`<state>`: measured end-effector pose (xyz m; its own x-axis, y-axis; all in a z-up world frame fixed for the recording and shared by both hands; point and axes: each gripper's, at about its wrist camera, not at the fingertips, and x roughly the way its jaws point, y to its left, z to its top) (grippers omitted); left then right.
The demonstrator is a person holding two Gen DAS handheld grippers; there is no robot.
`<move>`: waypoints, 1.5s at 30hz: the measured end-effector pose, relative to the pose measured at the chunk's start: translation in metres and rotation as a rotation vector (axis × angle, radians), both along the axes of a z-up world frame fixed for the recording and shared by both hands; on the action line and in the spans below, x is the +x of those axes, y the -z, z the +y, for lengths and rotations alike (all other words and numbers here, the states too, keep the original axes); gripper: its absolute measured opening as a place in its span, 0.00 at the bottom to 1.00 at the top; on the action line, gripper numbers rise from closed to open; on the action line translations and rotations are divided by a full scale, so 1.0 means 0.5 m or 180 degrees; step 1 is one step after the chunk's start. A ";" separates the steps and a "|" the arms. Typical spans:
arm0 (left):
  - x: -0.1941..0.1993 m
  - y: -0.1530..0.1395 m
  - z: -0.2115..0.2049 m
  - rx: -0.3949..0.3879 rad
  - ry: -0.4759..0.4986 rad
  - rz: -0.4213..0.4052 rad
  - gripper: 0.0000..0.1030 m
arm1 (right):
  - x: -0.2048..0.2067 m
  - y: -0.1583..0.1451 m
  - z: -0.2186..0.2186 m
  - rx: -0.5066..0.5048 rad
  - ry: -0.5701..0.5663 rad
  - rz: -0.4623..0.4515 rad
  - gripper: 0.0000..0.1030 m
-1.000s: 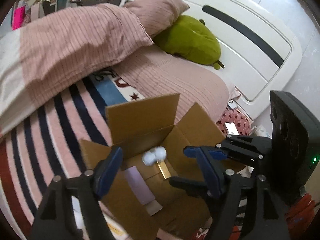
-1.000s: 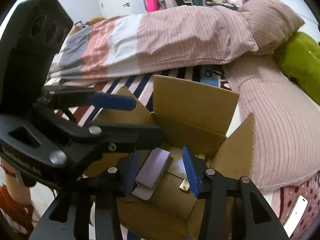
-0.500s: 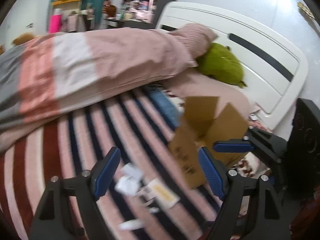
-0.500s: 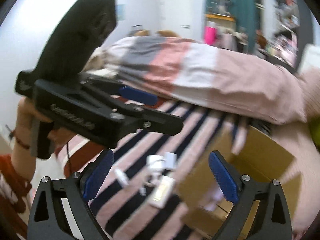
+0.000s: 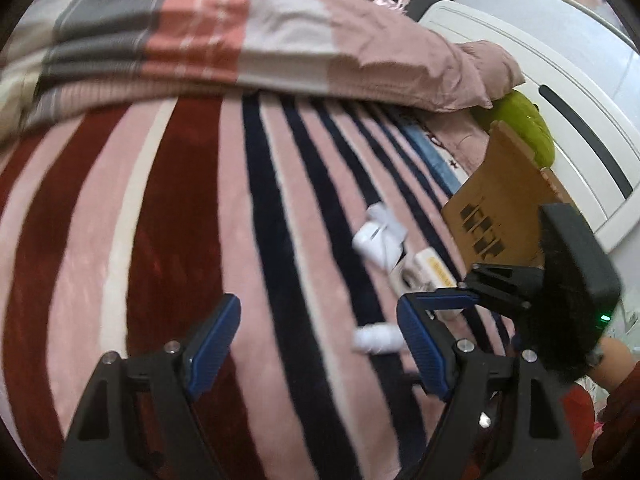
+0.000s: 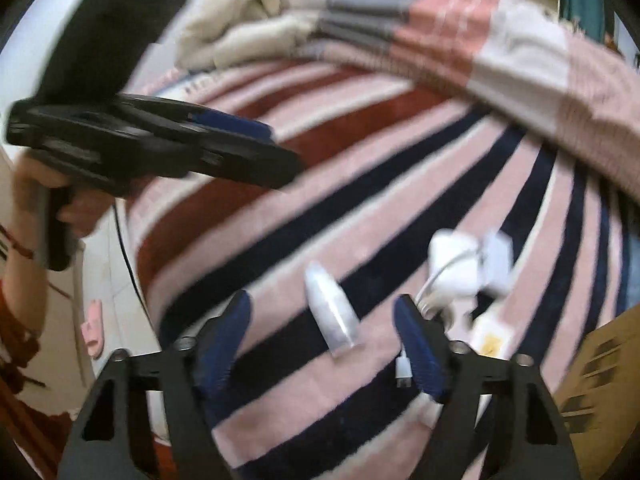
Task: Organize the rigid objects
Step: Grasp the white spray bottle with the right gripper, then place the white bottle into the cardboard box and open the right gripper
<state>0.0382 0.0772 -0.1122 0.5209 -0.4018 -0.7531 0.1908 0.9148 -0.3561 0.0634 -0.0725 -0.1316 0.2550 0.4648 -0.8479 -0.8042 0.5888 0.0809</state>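
Showing only its outer wall, the cardboard box (image 5: pixel 496 216) hides its contents.

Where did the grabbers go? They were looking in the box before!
Both swung away from the cardboard box, out over the striped blanket. The right gripper now hangs open over a small white tube; the left gripper is open too. Neither holds anything, as before.
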 end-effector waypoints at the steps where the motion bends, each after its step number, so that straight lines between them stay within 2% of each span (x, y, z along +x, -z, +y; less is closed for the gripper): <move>1: -0.002 0.011 0.004 -0.0026 -0.0013 0.0036 0.75 | 0.007 0.021 0.001 -0.0035 0.0021 0.0040 0.59; 2: -0.004 0.020 0.007 -0.0043 -0.0023 0.0064 0.76 | 0.012 0.032 0.000 -0.0061 0.0021 0.0060 0.51; 3: -0.005 0.024 0.007 -0.0049 -0.0027 0.0078 0.75 | 0.014 0.043 0.003 -0.0103 0.0011 0.0075 0.38; 4: -0.007 0.030 0.006 -0.0059 -0.0026 0.0100 0.75 | 0.015 0.049 0.004 -0.0133 0.0003 0.0088 0.33; 9: -0.002 0.035 -0.005 -0.0165 0.0066 0.0126 0.75 | 0.010 0.039 0.004 -0.0119 0.0013 -0.0022 0.19; 15: 0.015 -0.022 -0.065 -0.0381 0.0374 -0.0054 0.75 | -0.011 -0.031 -0.009 0.0026 0.0079 -0.0293 0.19; 22: 0.036 -0.132 -0.132 -0.0679 0.0722 -0.0429 0.73 | -0.026 -0.175 -0.062 0.0424 0.0302 -0.0686 0.19; 29: 0.079 -0.232 -0.222 -0.0704 0.1104 -0.0677 0.43 | -0.021 -0.276 -0.131 0.0515 0.0535 -0.1027 0.19; 35: 0.138 -0.265 -0.324 -0.0630 0.1326 -0.0608 0.38 | 0.001 -0.310 -0.203 0.0463 0.0835 -0.1134 0.19; 45: 0.221 -0.262 -0.504 -0.0314 0.1645 -0.0243 0.37 | 0.052 -0.306 -0.347 0.0351 0.1548 -0.0887 0.19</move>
<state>0.1487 -0.1750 0.0186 0.2881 -0.6876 -0.6665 0.6367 0.6574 -0.4031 0.0895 -0.2462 0.0217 0.6688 0.3199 -0.6711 -0.4424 0.8967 -0.0134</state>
